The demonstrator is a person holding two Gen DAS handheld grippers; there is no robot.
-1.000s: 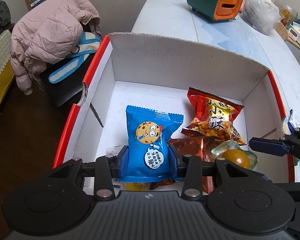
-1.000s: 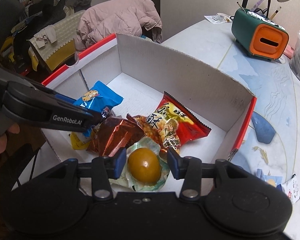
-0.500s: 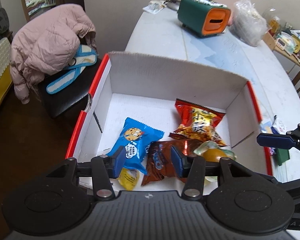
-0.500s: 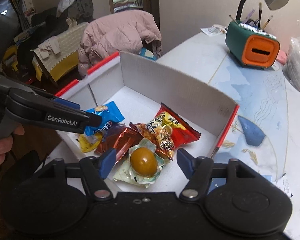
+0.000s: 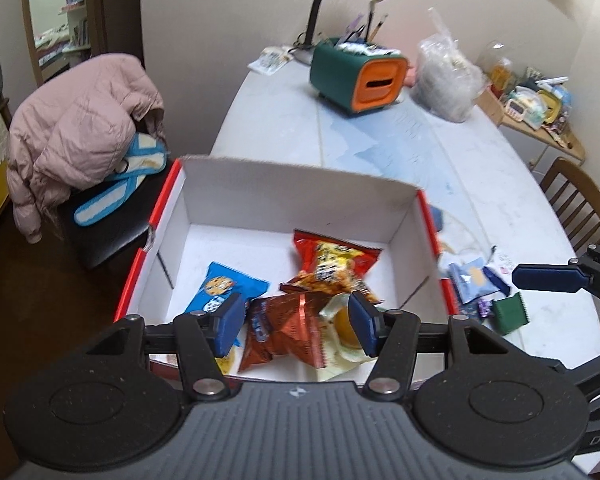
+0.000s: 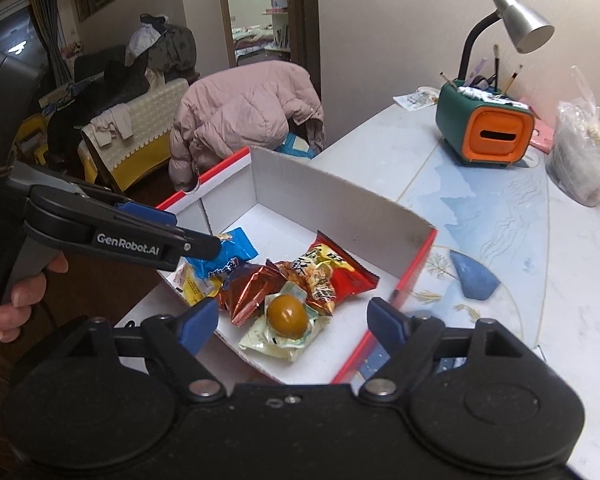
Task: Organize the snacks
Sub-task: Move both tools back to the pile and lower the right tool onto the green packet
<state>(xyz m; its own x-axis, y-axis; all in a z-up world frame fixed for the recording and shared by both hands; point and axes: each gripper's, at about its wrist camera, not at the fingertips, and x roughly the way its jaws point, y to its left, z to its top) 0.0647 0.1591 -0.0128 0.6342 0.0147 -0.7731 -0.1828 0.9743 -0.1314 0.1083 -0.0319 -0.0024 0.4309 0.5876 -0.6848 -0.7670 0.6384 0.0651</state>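
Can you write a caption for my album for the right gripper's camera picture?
Open right gripper above a white cardboard box holding a wrapped brown egg and a red snack bag.

— What sits at the far end of the surface (image 5: 480, 168)?
— A green and orange holder (image 5: 358, 76) with pens, under a grey lamp (image 6: 516, 28), beside a clear plastic bag (image 5: 446, 76).
— And off the surface?
— A pink jacket (image 6: 248, 108) (draped over a chair).

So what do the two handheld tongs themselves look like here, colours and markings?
Both are matte black plastic with blue pads. The left tongs and the right tongs show ribbed bodies, round side discs and silver pivot pins. Seen side-on from the right wrist view, the left unit carries white "GenRobot.AI" lettering on a grey handle. No sleeve or cable is clearly visible.
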